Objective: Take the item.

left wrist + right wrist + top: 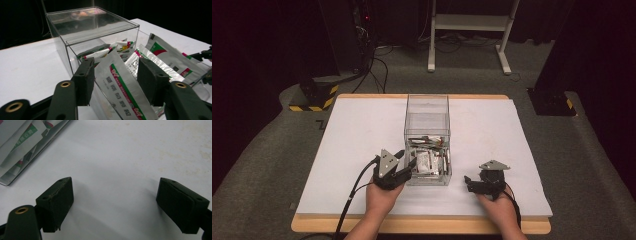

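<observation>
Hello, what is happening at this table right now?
A person works with two hand-held grippers at a clear box full of silver packets. The left gripper is at the box's near corner, jaws open, one packet between them but not pinched. The right gripper rests open over the bare white table.

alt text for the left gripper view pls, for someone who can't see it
The left gripper, its two black jaws apart, points at the near wall of a clear plastic box on a white table. A silver sachet with a green and red stripe shows between the jaws, not pinched. More sachets lie piled in the box.
</observation>
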Motion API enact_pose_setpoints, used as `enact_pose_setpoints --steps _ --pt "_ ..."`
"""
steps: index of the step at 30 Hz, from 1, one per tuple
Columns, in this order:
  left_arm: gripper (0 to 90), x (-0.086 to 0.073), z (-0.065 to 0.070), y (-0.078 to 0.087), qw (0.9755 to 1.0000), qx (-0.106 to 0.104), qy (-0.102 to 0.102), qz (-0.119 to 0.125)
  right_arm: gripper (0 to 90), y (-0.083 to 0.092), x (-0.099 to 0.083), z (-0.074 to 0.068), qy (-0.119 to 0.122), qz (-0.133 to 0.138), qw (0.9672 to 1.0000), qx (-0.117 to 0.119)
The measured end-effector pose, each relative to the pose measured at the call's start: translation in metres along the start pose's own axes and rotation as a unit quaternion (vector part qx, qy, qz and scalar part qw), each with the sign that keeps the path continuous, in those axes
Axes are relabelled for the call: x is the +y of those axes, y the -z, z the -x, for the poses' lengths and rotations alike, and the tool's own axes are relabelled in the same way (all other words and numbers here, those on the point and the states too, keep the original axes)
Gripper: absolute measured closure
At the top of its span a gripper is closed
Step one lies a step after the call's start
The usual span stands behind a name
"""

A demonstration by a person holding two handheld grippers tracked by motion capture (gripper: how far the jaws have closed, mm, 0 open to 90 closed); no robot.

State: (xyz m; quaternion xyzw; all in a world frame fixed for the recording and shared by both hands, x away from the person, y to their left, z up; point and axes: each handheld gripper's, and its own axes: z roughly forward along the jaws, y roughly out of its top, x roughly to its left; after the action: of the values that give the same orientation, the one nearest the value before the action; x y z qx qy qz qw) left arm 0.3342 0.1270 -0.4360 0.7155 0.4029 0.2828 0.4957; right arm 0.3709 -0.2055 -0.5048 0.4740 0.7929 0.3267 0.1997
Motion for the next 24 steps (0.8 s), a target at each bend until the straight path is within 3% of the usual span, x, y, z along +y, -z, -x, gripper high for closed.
enact_pose_setpoints --steps 11,24 --pt "71.2 -0.006 -0.004 0.004 0.9999 -0.005 0.016 0.003 14.1 0.000 0.000 0.000 0.000 0.000 1.0000 0.000" --pt "86.7 -0.011 -0.004 0.005 0.9994 0.003 0.030 0.016 14.2 0.000 0.000 0.000 0.000 0.000 1.0000 0.000"
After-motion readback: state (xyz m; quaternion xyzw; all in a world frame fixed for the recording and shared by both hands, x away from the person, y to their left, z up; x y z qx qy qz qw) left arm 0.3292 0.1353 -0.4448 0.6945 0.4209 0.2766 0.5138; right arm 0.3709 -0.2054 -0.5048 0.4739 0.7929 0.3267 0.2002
